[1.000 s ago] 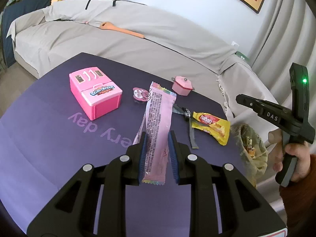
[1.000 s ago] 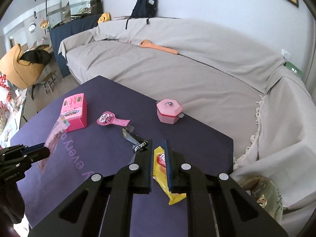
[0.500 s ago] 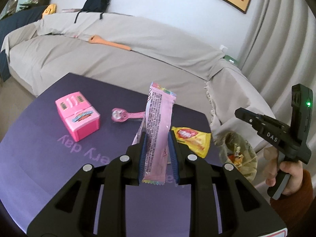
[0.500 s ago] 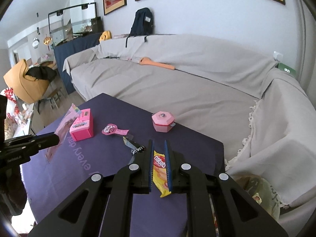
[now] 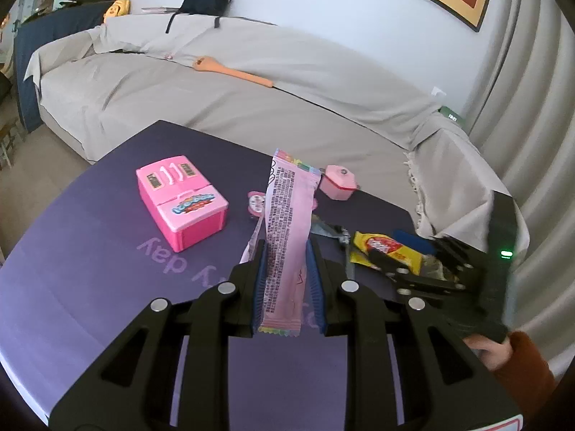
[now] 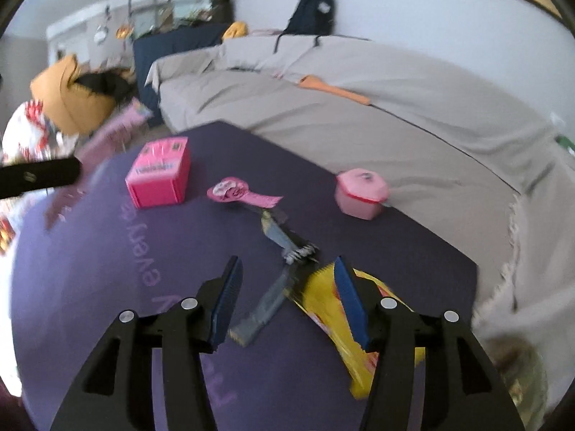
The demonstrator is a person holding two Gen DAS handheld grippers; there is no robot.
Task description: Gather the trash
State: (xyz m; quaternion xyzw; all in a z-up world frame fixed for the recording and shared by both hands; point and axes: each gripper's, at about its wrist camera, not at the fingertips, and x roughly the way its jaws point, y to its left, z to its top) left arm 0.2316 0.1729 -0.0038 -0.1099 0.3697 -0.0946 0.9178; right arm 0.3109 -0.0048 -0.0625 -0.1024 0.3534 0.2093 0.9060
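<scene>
While my left claw (image 5: 285, 273) stays pinched on the long pink wrapper (image 5: 287, 230), which stands upright between its blue pads above the purple table (image 5: 90, 251), my right claw (image 6: 287, 294) is spreading its jaws. A yellow snack wrapper (image 6: 323, 309) lies against the inner face of the right-hand pad and partly behind it; the other pad is clear of it, so nothing is gripped there. A grey-and-black strip of packaging (image 6: 276, 283) lies on the table between those pads. Farther back sit a pink toy fridge (image 5: 181, 201), a small pink pot (image 5: 339, 185) and a round pink tag (image 6: 230, 190). A crumpled bag of rubbish (image 6: 521, 377) shows blurred at the table's right edge.
</scene>
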